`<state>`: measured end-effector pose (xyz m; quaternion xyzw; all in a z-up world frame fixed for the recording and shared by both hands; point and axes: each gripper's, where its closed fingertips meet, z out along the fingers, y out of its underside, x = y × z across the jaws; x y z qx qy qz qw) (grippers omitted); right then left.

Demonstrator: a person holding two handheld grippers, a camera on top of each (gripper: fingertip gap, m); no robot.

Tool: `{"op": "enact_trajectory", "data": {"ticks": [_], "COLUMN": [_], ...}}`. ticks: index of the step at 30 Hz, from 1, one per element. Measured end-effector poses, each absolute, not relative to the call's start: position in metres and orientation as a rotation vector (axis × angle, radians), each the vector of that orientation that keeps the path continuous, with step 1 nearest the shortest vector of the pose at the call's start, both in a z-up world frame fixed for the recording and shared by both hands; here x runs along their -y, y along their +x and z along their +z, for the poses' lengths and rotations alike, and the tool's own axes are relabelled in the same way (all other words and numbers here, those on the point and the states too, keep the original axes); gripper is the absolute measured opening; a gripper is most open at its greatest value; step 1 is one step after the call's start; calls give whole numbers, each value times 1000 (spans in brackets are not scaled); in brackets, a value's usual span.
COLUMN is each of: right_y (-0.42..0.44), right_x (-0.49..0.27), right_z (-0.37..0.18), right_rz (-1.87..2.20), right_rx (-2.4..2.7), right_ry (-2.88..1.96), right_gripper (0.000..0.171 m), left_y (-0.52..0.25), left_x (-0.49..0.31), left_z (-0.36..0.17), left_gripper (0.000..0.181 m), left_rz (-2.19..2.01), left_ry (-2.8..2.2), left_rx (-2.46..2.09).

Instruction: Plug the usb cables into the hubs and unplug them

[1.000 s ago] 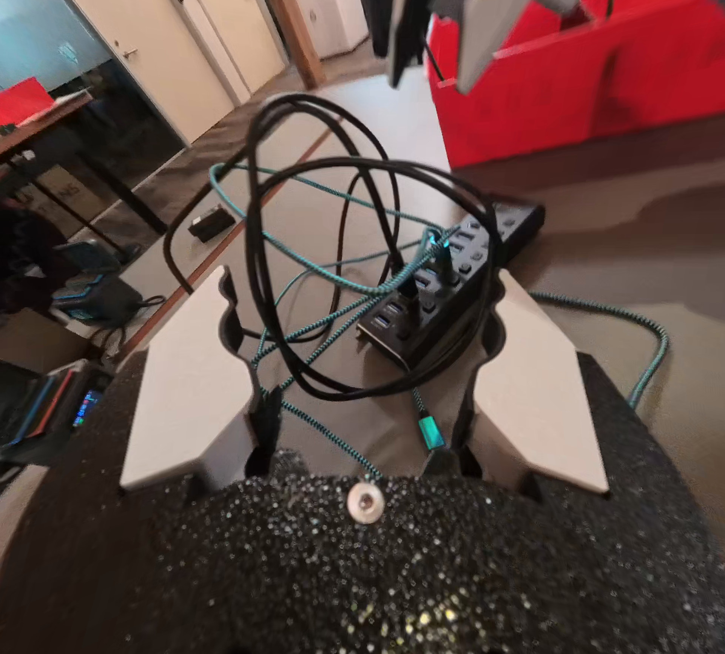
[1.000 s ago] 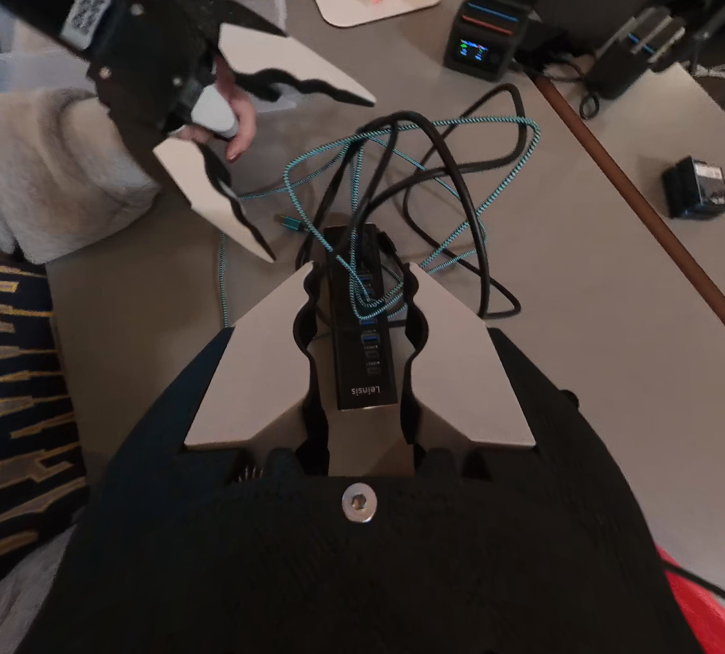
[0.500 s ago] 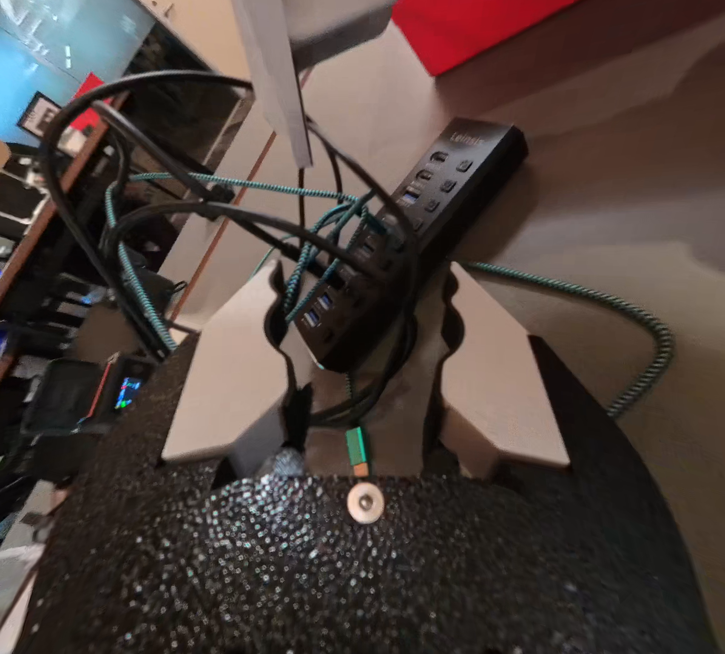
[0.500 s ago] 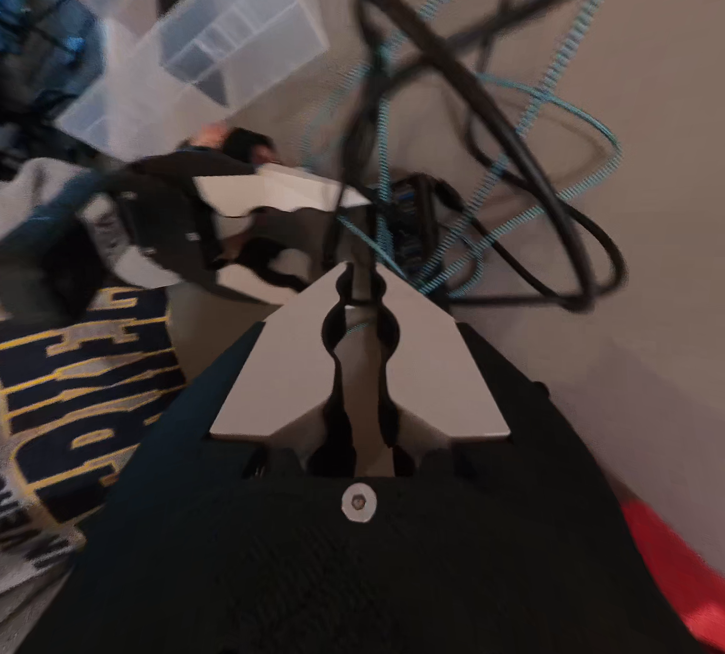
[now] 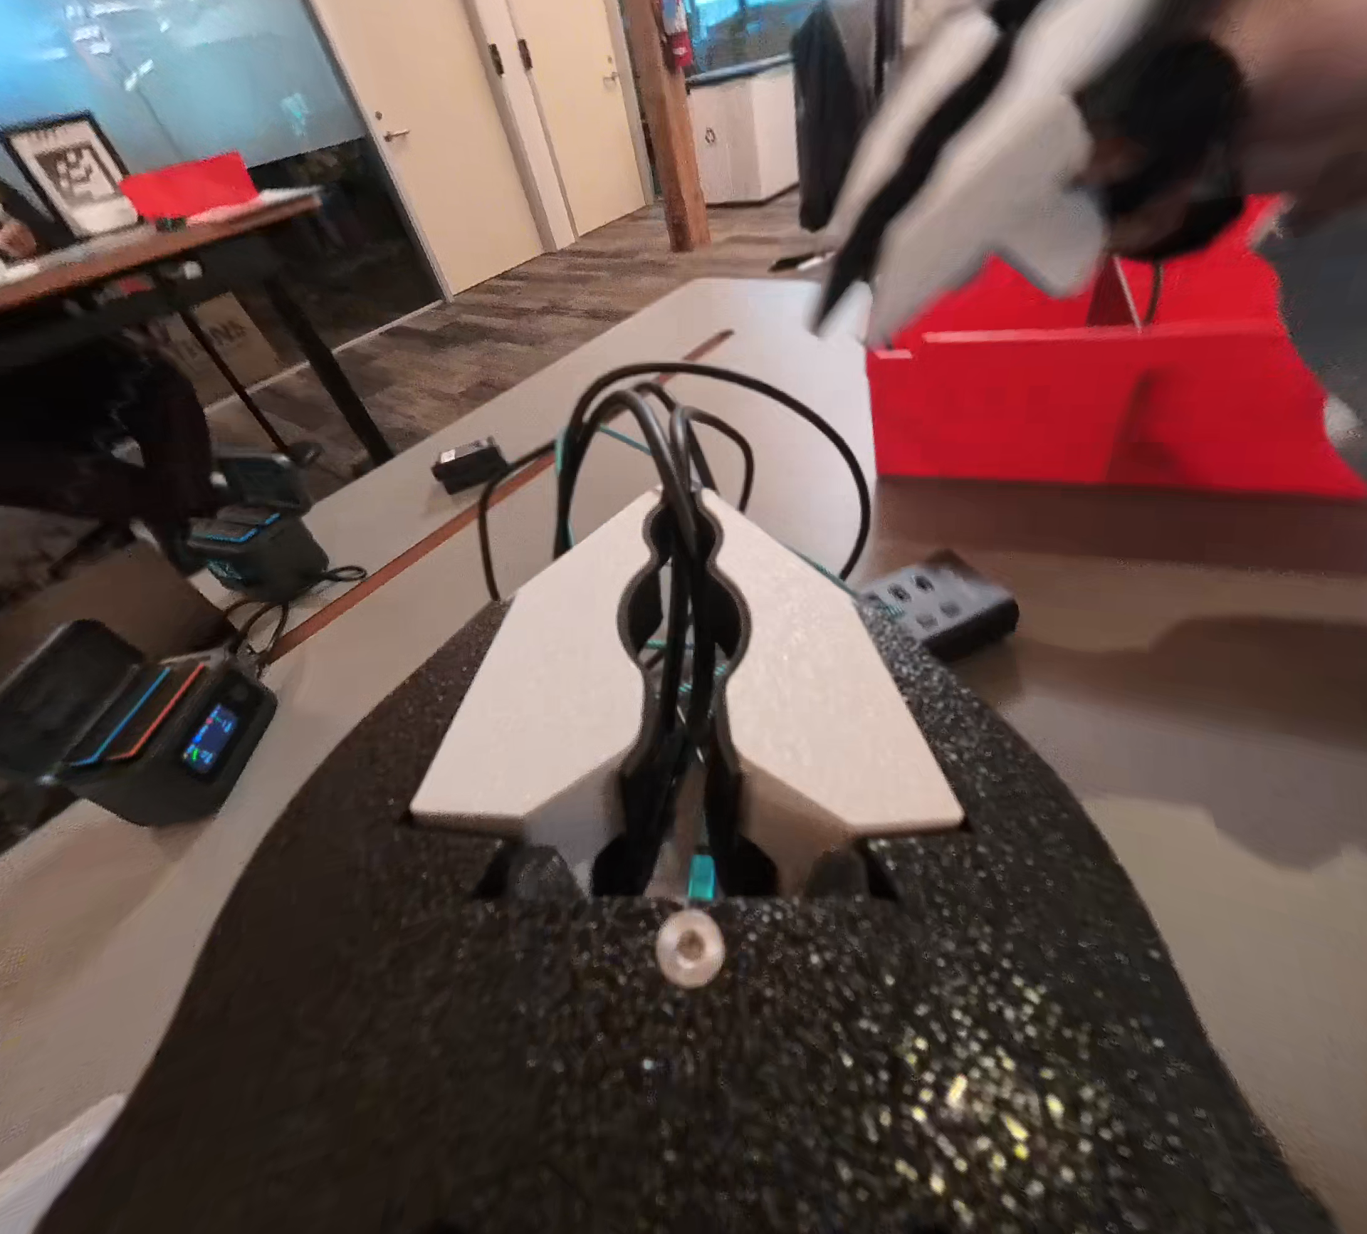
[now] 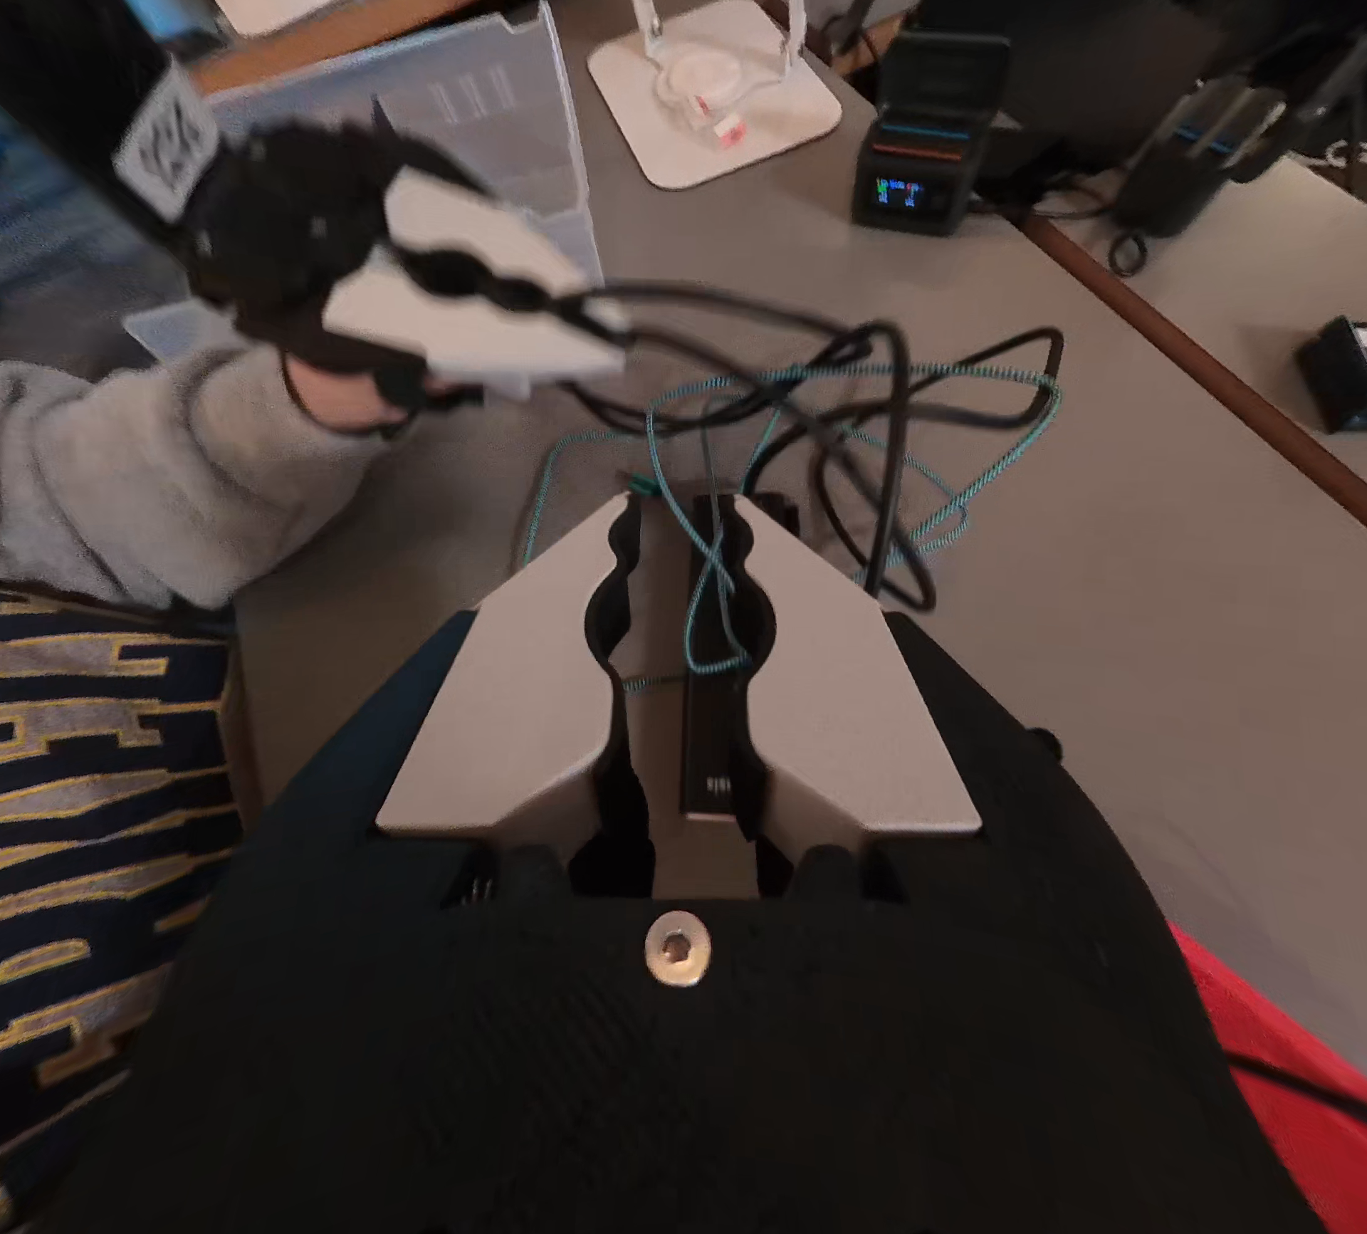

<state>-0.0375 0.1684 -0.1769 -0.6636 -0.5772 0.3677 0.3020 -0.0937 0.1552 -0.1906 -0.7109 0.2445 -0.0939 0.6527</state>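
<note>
My left gripper (image 5: 684,507) is shut on a bundle of black cables (image 5: 814,414) that runs between its fingers and loops up ahead of the tips. A teal plug (image 5: 703,877) lies at the fingers' base. The black USB hub (image 5: 939,614) lies on the grey table to its right. In the right wrist view the left gripper (image 6: 606,329) holds the black cables (image 6: 895,459) above the table. My right gripper (image 6: 684,499) is open and empty, above the hub (image 6: 706,754), with a teal braided cable (image 6: 954,518) looped across it. The right gripper (image 5: 843,318) is blurred, high at the upper right.
A red bin (image 5: 1072,407) stands behind the hub. A small black device with a lit screen (image 6: 910,192), a white lamp base (image 6: 710,96) and a clear plastic organizer (image 6: 481,111) stand at the far side. A black adapter (image 5: 470,462) lies near the table seam. Some 7 cm of space lies between my two pairs of fingers. The teal plug (image 5: 703,877) lies around 15 cm away from my left fingertips.
My left gripper went from open around the hub to shut on the black cables and lifted them. My right gripper was nearly shut half a second ago and now stands open above the hub.
</note>
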Motion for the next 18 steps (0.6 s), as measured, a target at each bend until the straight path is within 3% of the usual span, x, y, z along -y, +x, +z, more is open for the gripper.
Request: {"op": "enact_trajectory", "data": {"ticks": [1,6,10,14,16,18], "right_y": [-34,-32,-32,-32,-35,-38], "right_x": [-167,-157,-163,-174,-178,-177], "right_z": [-181,-226,-276,-286,-282,-278], "right_rz": [936,823,763,808,800,768], "right_rx": [1544,1572,1512,1425,1431,1469], "right_ry": [-1783,-1961,-2023,-1936,-1862,-1781], "right_gripper": [20,24,25,36,38,39], "left_y": [-102,-159,-196,-206,-194,-187], "left_x": [-164,-221,-260,-274,-266,-247], "left_z": [-184,-184,-215,-246,-238,-218], "left_gripper": [2,2,2,4,62,88], "left_rz": [-246,-263,-192,-131,-166,-111], "left_ry": [-1630,-1760,-1915,-2033,-1992,-1881], "left_rx": [-501,-242,-122,-90,-99,-137]}}
